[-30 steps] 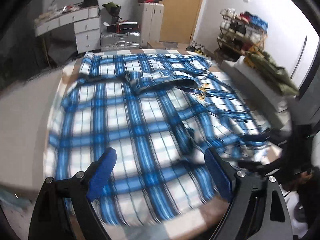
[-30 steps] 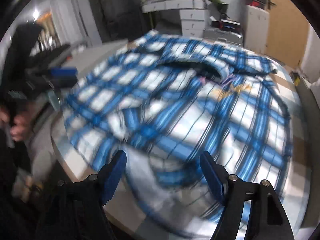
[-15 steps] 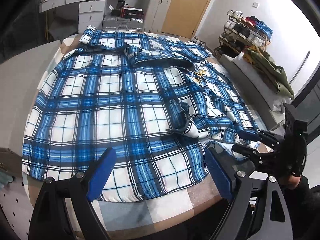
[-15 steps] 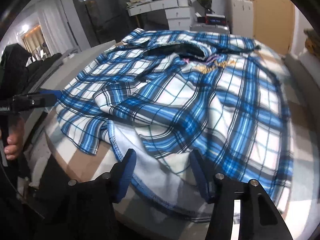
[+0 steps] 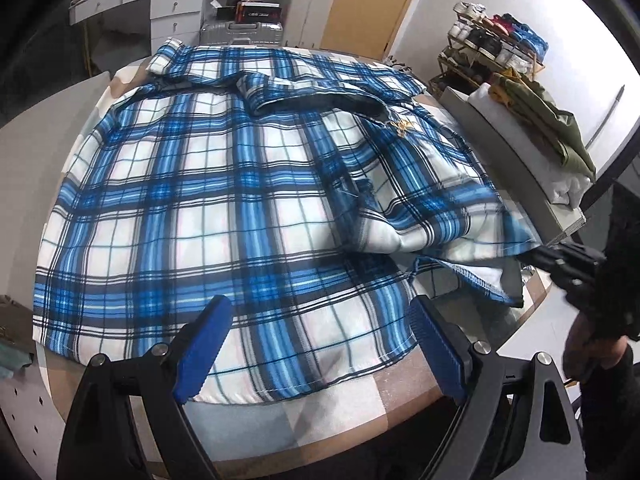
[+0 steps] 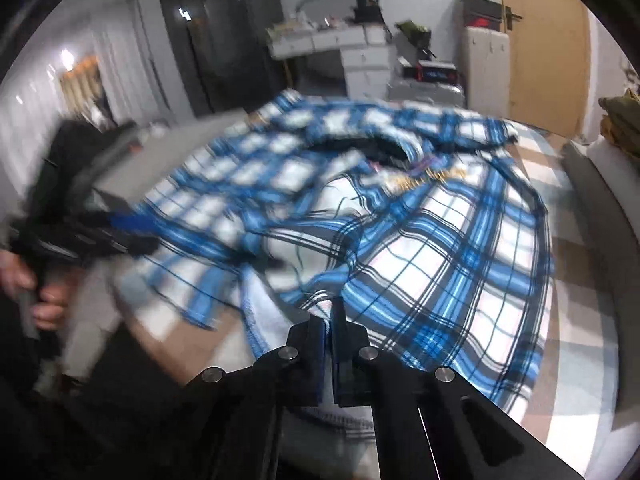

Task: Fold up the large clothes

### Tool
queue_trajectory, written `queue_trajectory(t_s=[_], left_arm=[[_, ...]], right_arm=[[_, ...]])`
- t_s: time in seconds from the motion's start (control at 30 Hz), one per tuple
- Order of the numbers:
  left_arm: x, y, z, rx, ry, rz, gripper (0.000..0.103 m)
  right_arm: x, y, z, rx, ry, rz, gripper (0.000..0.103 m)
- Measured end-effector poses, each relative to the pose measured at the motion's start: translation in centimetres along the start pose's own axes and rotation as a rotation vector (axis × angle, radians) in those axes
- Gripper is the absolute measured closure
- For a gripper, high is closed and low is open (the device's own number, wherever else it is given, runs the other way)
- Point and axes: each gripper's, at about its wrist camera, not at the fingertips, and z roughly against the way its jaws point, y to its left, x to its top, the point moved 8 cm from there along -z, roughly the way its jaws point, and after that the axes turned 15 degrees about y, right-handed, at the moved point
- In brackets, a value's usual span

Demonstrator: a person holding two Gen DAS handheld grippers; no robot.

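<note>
A large blue-and-white plaid shirt (image 5: 224, 200) lies spread over a round table (image 5: 304, 412), collar at the far side. My left gripper (image 5: 316, 340) hangs open just above the shirt's near hem, nothing between its blue pads. My right gripper (image 6: 330, 320) is shut on the turned-up hem of the plaid shirt (image 6: 440, 272), a pinch of white-backed cloth clamped between its pads. In the left wrist view the right gripper (image 5: 524, 258) holds that raised edge at the table's right side. In the right wrist view the left gripper (image 6: 132, 236) is blurred at the left.
A grey bench (image 5: 516, 168) with folded olive and white clothes stands right of the table. A shoe rack (image 5: 492, 52), white drawers (image 5: 176, 16), a silver suitcase (image 5: 240, 34) and a wooden door (image 5: 372, 0) line the far wall. A person's hand (image 6: 36, 296) grips the left tool's handle.
My right gripper has shut on the shirt's hem and lifted it a little, pulling the cloth up. My left gripper has sunk slightly toward the near hem, still open.
</note>
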Motion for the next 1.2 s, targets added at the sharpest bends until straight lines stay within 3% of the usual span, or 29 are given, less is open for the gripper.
queue_trajectory(t_s=[0.07,0.2,0.27,0.33,0.4,0.47,0.57,0.63,0.67,0.7,0.73,0.87,0.93,1.0,1.07,1.2], left_arm=[[0.0,-0.3,0.0,0.009,0.003,-0.011,0.016],[-0.1,-0.4,0.2,0.012,0.001,-0.017,0.016],[-0.2,-0.2,0.2,0.018,0.002,-0.012,0.016],[-0.4,0.1,0.2,0.020,0.004,-0.007,0.016],[-0.6,0.3,0.2,0.016,0.002,0.003,0.016],[-0.7,0.4,0.1,0.009,0.006,0.014,0.016],[-1.1,0.8,0.2,0.005,0.013,0.030,0.016],[-1.3,1.2,0.4,0.011,0.010,0.037,0.016],[-1.4,1.5,0.5,0.016,0.007,0.043,0.016],[-1.5,1.8,0.5,0.021,0.007,0.050,0.016],[-1.6,2.1,0.5,0.024,0.008,0.058,0.016],[-1.6,3.0,0.2,0.012,0.015,0.089,0.016],[-1.2,3.0,0.1,-0.008,0.016,0.094,0.016],[-0.2,2.6,0.3,-0.044,0.013,0.080,0.016],[1.0,1.6,0.9,-0.101,-0.009,0.050,0.016],[3.1,-1.7,-0.1,-0.247,0.069,-0.059,0.016]], right_arm=[[-1.0,-0.4,-0.6,-0.012,0.069,0.001,0.101],[-3.7,-0.7,-3.1,-0.123,0.226,0.039,0.098],[-3.8,0.1,-2.3,-0.085,0.204,0.032,0.098],[-3.2,1.8,-0.7,0.009,0.112,0.036,0.094],[-2.6,3.6,-0.7,0.047,0.076,0.062,0.054],[-2.0,4.6,-1.7,0.017,0.063,0.081,0.046],[-0.9,5.7,-5.2,-0.041,0.120,0.107,0.046],[-0.4,6.0,-7.2,-0.081,0.153,0.112,0.052],[-0.4,6.0,-7.5,-0.110,0.150,0.117,0.065],[0.0,6.0,-7.6,-0.166,0.136,0.133,0.088],[-0.2,5.9,-7.6,-0.163,0.134,0.144,0.101],[-1.4,8.0,-4.3,0.052,0.073,0.220,0.100],[-2.6,7.9,-4.3,0.001,0.118,0.265,0.100],[-4.1,7.2,-5.3,0.010,0.200,0.247,0.100],[-4.9,6.3,-5.4,0.039,0.228,0.202,0.098],[-4.6,4.0,-2.5,0.112,0.156,0.072,0.092]])
